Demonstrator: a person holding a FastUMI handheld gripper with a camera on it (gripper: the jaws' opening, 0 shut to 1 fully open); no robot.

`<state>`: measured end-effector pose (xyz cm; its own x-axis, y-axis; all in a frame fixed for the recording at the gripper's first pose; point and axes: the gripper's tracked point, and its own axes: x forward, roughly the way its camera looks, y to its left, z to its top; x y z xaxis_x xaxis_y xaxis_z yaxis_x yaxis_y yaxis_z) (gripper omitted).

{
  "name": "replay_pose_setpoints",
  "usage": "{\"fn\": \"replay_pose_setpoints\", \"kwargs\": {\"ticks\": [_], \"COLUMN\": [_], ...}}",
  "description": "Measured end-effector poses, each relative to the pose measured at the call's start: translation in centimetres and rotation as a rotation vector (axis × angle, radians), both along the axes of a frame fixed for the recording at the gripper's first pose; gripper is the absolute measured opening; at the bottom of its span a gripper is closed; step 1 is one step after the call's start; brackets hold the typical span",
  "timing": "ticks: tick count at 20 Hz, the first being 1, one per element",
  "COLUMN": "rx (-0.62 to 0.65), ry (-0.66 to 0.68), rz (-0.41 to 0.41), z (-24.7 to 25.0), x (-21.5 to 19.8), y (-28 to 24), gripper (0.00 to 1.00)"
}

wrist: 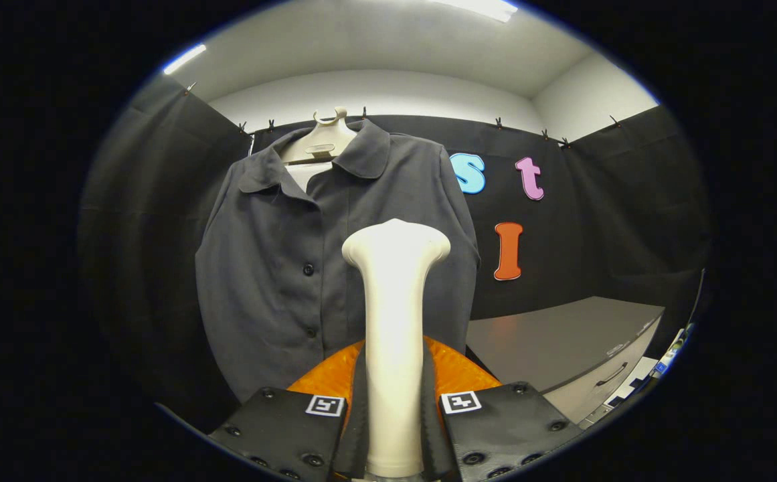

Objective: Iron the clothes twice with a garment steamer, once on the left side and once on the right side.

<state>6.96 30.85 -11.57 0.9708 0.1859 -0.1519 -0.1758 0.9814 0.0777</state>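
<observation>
The gripper (pixel 393 408) sits at the bottom centre of the frame, its two fingers clamped from either side on the handle of the garment steamer (pixel 395 321), a cream-coloured wand that stands upright between them and widens into a flat head at about mid-frame. Both fingers press against the handle, so the grip is closed on it. Each finger carries a small square marker on its upper face.

Behind the steamer, filling the centre and left of the frame, hangs a dark grey shirt (pixel 274 268) with a collar and a row of dark buttons down the front. It is on a pale hanger (pixel 324 137) whose hook rises at the upper centre (the collar is open around it). The steamer head overlaps the shirt's right half in the picture, though whether it touches the cloth is hard to judge from this angle.

An orange surface (pixel 458 371) shows just behind the fingers. To the lower right stands a grey cabinet (pixel 562 341) with a drawer handle.
</observation>
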Motion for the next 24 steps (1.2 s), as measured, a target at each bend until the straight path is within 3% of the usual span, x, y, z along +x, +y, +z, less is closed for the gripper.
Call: {"fn": "replay_pose_setpoints", "kwargs": {"ticks": [24], "rx": [-0.02], "ry": [0.234], "rz": [0.019], "z": [-14.1], "x": [-5.9], "y": [0.1], "gripper": [0.39]}}
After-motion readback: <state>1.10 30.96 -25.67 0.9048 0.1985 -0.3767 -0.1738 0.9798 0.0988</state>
